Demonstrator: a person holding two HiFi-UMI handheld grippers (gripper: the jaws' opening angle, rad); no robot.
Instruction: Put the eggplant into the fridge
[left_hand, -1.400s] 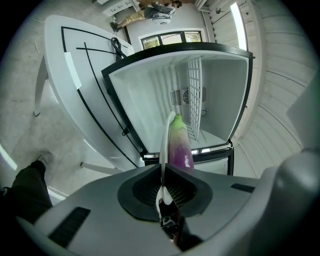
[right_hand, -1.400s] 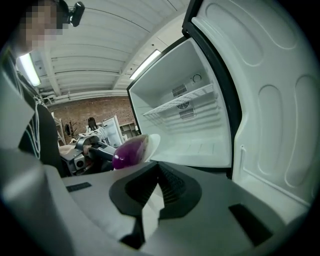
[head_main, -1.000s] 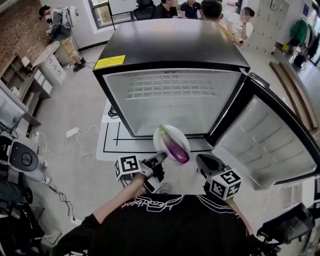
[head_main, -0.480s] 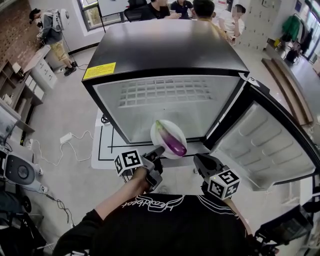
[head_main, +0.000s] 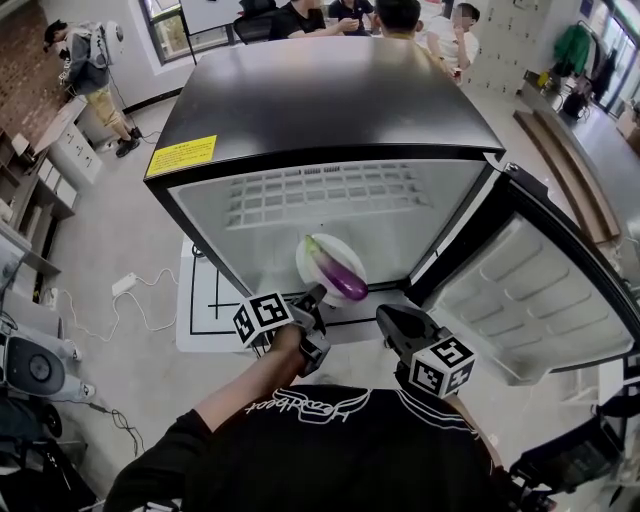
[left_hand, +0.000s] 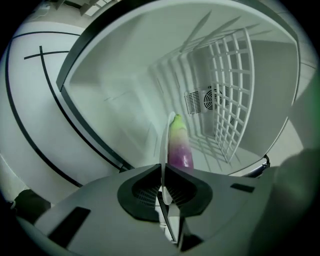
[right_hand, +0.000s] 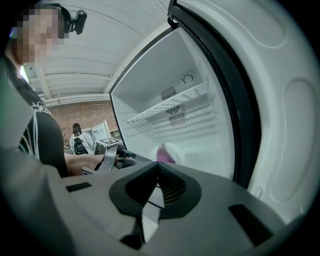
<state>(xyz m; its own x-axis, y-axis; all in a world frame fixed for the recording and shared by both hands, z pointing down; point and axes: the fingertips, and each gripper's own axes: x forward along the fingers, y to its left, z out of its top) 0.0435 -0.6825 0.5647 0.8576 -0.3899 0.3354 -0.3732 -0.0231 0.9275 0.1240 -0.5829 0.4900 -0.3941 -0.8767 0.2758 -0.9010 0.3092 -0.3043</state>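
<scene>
eggplant (head_main: 338, 276): one
white plate (head_main: 346, 256): one
fridge (head_main: 330, 90): one
wire shelf (head_main: 320, 190): one
grippers: two, left gripper (head_main: 318, 294) and right gripper (head_main: 384, 317)

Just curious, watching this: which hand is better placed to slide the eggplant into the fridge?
Left. The left gripper grips the rim of the white plate carrying the eggplant, right at the open fridge. The right gripper holds nothing, off to the side.

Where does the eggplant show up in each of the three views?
Head view: eggplant at centre, lying on the white plate.
Left gripper view: centre, pointing up, green tip on top.
Right gripper view: low centre, a small purple patch.
Shared landmark: the white wire shelf.
</scene>
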